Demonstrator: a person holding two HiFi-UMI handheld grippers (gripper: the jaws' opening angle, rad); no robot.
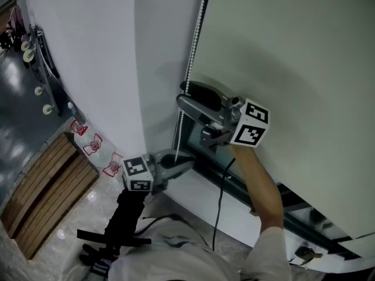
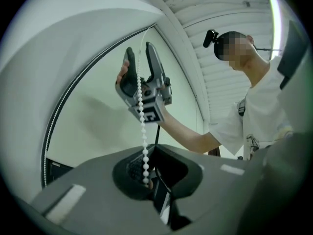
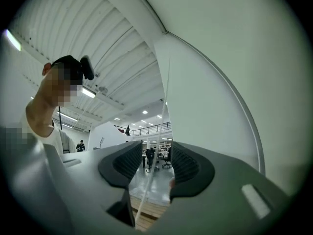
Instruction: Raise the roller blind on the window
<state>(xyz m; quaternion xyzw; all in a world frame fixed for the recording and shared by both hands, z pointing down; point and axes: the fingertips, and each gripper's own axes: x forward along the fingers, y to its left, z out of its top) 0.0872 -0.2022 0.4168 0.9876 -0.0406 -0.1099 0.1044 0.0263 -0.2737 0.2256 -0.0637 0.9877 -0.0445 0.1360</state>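
Observation:
The pale green roller blind (image 1: 281, 57) hangs over the window on the right. Its white bead chain (image 1: 193, 45) drops along the blind's left edge. My right gripper (image 1: 183, 94) is up at the chain, jaws open, one finger on each side of the strand and no pad pressing it. In the right gripper view the chain (image 3: 155, 146) is a thin blurred line through the gap of that gripper (image 3: 152, 163). Lower down, my left gripper (image 1: 186, 157) is shut on the chain. In the left gripper view the beads (image 2: 142, 111) rise from its jaws (image 2: 146, 180) to the right gripper (image 2: 141, 58).
The dark window frame (image 1: 246, 186) runs under the blind's lower edge. A black cable (image 1: 220, 204) hangs from the right gripper. A white wall (image 1: 94, 51) stands left of the window. Below lie wooden slats (image 1: 47, 186) and several red-labelled bottles (image 1: 94, 145).

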